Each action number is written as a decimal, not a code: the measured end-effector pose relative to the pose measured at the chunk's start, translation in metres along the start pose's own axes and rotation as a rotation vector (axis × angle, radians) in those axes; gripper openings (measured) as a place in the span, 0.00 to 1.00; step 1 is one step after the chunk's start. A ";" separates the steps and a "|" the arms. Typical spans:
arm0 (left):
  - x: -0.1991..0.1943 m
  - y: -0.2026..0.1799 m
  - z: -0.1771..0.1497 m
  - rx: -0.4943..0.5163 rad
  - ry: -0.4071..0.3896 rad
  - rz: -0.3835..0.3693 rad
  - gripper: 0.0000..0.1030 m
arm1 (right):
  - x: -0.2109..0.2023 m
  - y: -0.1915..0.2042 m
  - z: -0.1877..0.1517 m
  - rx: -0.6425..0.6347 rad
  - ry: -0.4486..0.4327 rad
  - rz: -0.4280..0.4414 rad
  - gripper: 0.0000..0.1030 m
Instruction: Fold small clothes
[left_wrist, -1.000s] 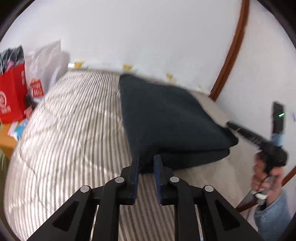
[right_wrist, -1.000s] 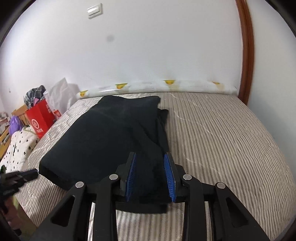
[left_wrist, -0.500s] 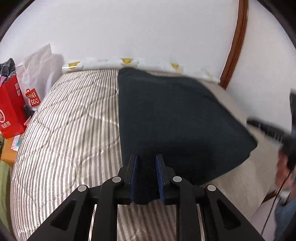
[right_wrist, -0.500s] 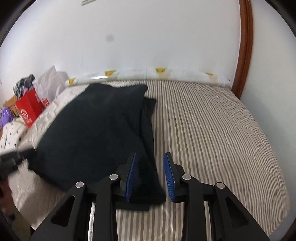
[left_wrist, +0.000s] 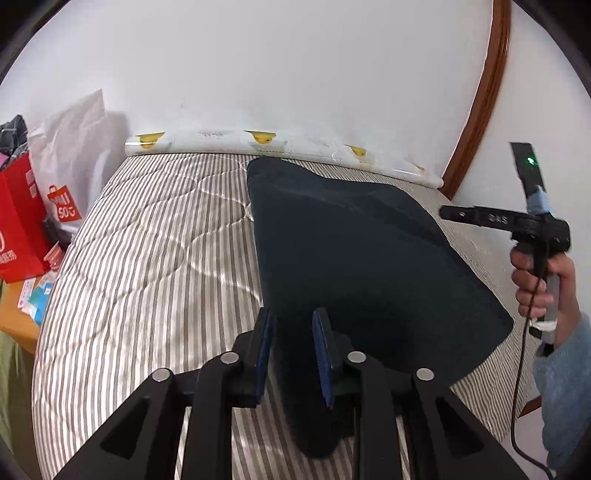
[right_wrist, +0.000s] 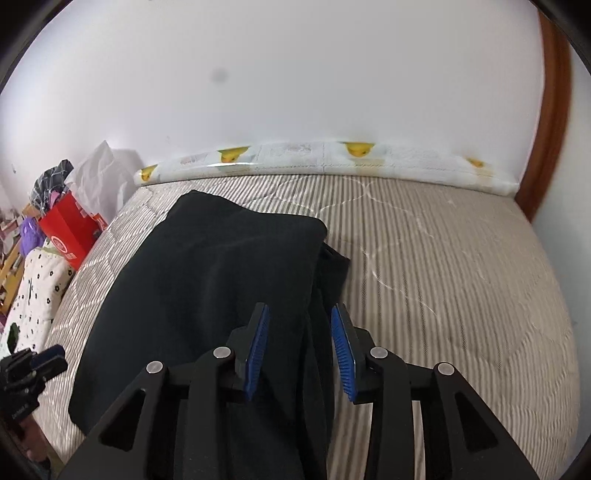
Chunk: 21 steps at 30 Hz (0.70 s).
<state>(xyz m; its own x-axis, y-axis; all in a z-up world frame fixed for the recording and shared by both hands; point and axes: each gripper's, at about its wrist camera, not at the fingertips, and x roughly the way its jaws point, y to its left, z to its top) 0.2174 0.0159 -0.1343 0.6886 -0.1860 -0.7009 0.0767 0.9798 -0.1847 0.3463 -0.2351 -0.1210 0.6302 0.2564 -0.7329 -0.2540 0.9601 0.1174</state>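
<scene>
A dark folded garment (left_wrist: 362, 266) lies on the striped mattress (left_wrist: 155, 258). It also shows in the right wrist view (right_wrist: 221, 273), with a second layer sticking out along its right edge. My left gripper (left_wrist: 291, 339) is open, with the garment's near left corner between its fingers. My right gripper (right_wrist: 300, 339) is open over the garment's near right edge. The right gripper also shows in the left wrist view (left_wrist: 506, 221), held by a hand at the bed's right side.
A white wall and a yellow-patterned bolster (right_wrist: 332, 158) run along the bed's far edge. Red and white shopping bags (left_wrist: 33, 206) and a dotted cloth (right_wrist: 33, 295) stand left of the bed. A brown wooden frame (left_wrist: 480, 92) rises at the right.
Both grippers have opened and let go of the garment. It now lies flat on the mattress, and the right gripper has drawn back from it.
</scene>
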 end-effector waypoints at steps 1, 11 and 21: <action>0.005 0.000 0.002 0.008 0.005 -0.004 0.25 | 0.009 0.000 0.006 0.000 0.013 -0.015 0.34; 0.031 -0.002 -0.003 0.073 0.030 -0.086 0.29 | 0.062 0.001 0.027 0.011 0.122 0.037 0.21; 0.031 -0.002 -0.003 0.076 0.058 -0.074 0.32 | 0.077 -0.020 0.040 -0.013 0.091 -0.242 0.00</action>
<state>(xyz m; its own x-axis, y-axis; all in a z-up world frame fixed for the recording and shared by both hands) 0.2368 0.0081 -0.1578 0.6366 -0.2598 -0.7261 0.1815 0.9656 -0.1864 0.4294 -0.2304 -0.1532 0.6057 0.0078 -0.7957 -0.1139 0.9905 -0.0770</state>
